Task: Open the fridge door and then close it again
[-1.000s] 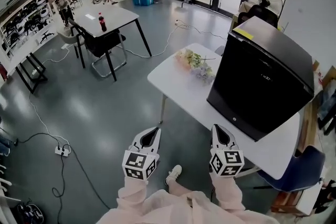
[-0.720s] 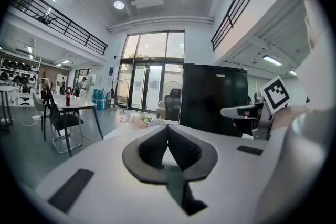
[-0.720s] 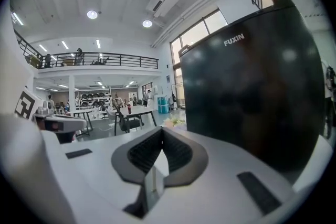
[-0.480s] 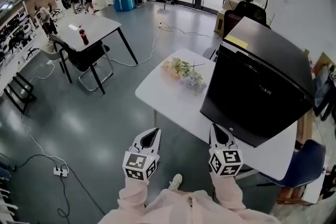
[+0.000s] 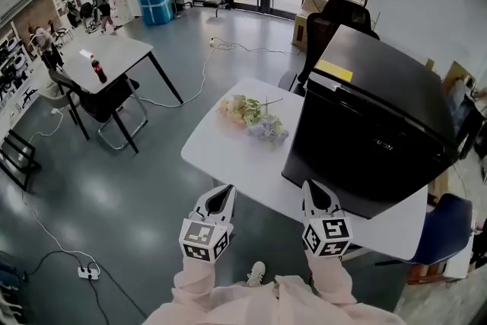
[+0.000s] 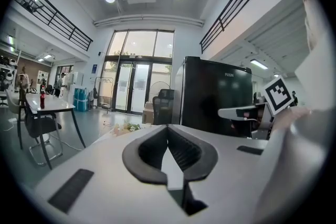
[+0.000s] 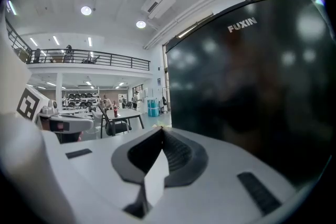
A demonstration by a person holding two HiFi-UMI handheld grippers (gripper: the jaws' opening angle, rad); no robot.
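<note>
Head view, closed fridge just ahead of right claw, apart

A glossy black fridge bears a yellow label; the table is white, the flowers pale pink, cream and lilac. Black-and-white square markers pattern the white left gripper and right gripper, with pale pink sleeves.

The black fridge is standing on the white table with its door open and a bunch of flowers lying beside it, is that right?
Not quite. The fridge has its door shut, not open, as the head view shows. The rest holds: it stands on the white table, and the flowers lie beside it.
</note>
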